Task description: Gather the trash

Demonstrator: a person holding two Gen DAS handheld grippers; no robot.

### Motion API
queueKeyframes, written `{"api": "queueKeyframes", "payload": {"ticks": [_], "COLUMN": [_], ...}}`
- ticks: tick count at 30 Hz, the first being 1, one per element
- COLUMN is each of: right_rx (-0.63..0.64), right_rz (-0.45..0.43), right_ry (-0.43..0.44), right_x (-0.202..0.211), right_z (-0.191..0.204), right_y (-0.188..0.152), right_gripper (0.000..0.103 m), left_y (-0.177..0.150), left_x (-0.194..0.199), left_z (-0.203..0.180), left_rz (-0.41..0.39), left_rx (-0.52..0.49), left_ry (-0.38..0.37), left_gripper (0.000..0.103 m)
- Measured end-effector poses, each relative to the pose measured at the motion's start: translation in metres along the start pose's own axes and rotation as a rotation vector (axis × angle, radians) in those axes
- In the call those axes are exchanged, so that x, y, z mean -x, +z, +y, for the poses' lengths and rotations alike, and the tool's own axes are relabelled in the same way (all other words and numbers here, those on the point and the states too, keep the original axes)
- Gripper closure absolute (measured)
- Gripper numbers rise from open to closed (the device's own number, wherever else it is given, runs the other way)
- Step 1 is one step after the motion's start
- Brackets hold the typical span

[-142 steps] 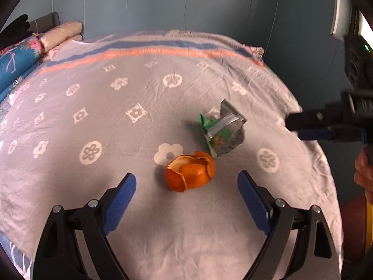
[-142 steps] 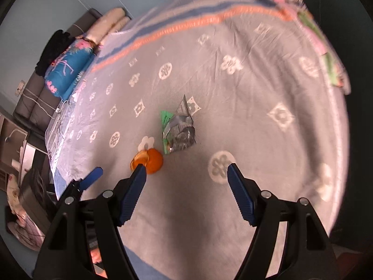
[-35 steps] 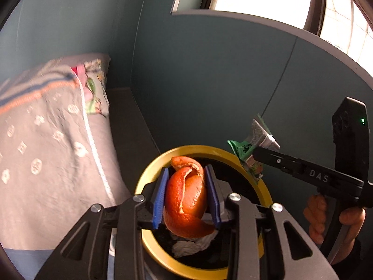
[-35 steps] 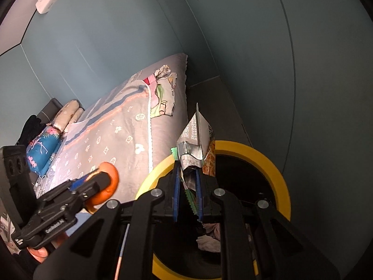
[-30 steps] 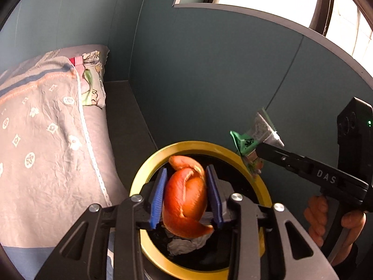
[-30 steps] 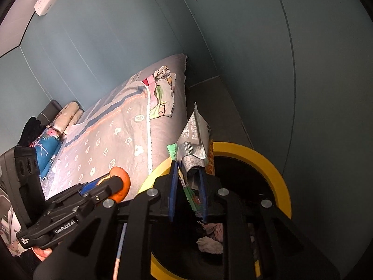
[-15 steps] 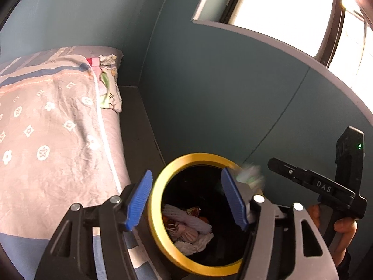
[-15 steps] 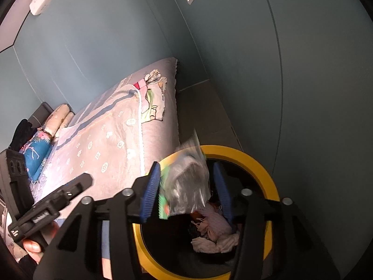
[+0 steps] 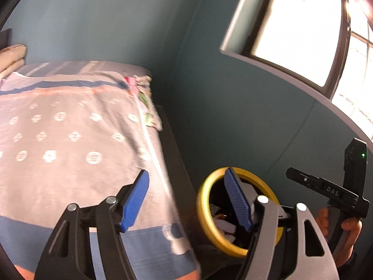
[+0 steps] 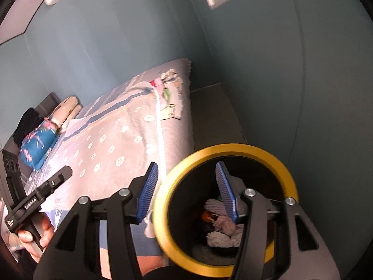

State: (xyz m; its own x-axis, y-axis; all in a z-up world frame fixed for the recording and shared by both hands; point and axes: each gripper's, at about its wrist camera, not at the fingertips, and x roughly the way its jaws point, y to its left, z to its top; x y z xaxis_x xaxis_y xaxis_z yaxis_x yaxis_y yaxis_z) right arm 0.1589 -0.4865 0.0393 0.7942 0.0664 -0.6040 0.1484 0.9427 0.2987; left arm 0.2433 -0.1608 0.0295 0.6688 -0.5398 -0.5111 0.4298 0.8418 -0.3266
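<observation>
Both tongs are spread w/ nothing between them, jaws just been opening: our left gripper (image 9: 188, 198) is off over the bed (image 9: 70, 140), our right gripper (image 10: 186, 186) above the yellow-rimmed bin (image 10: 283, 170). Trash (image 10: 221, 231) sits inside, orange peel (image 10: 206, 215) probably incl. Risk: a low jaw clips the rim & tips the bin.

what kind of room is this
Most likely a bedroom. A bed with a grey patterned cover fills the left side, pillows are stacked at its far end, and a yellow-rimmed trash bin stands on the floor beside it, under a window in the teal wall.
</observation>
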Motion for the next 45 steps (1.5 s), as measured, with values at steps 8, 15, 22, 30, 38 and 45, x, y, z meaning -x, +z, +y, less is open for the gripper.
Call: {"api": "queueKeyframes", "payload": {"ticks": [8, 15, 22, 30, 38, 45], "right_rx": [0.088, 0.148, 0.194, 0.235, 0.22, 0.21], "right_rz": [-0.033, -0.132, -0.331, -0.421, -0.447, -0.431], "right_ry": [0.045, -0.045, -0.113, -0.18, -0.201, -0.222], "right_x": [0.0, 0.019, 0.061, 0.089, 0.098, 0.092], "right_z": [0.087, 0.157, 0.201, 0.223, 0.219, 0.216], "right_y": [-0.013, -0.037, -0.075, -0.113, -0.137, -0.145], "right_gripper": [0.03, 0.008, 0.008, 0.008, 0.008, 0.008], "left_y": [-0.009, -0.025, -0.051, -0.085, -0.109, -0.113], "left_x": [0.081, 0.131, 0.17, 0.198, 0.212, 0.219], "left_z": [0.049, 0.08, 0.08, 0.068, 0.055, 0.05], "left_rz": [-0.129, -0.209, -0.281, -0.31, -0.311, -0.356], "left_rx": [0.034, 0.062, 0.002, 0.002, 0.013, 0.004], "left_ry": [0.13, 0.223, 0.34, 0.382, 0.379, 0.397], "left_gripper": [0.021, 0.01, 0.008, 0.008, 0.008, 0.008]}}
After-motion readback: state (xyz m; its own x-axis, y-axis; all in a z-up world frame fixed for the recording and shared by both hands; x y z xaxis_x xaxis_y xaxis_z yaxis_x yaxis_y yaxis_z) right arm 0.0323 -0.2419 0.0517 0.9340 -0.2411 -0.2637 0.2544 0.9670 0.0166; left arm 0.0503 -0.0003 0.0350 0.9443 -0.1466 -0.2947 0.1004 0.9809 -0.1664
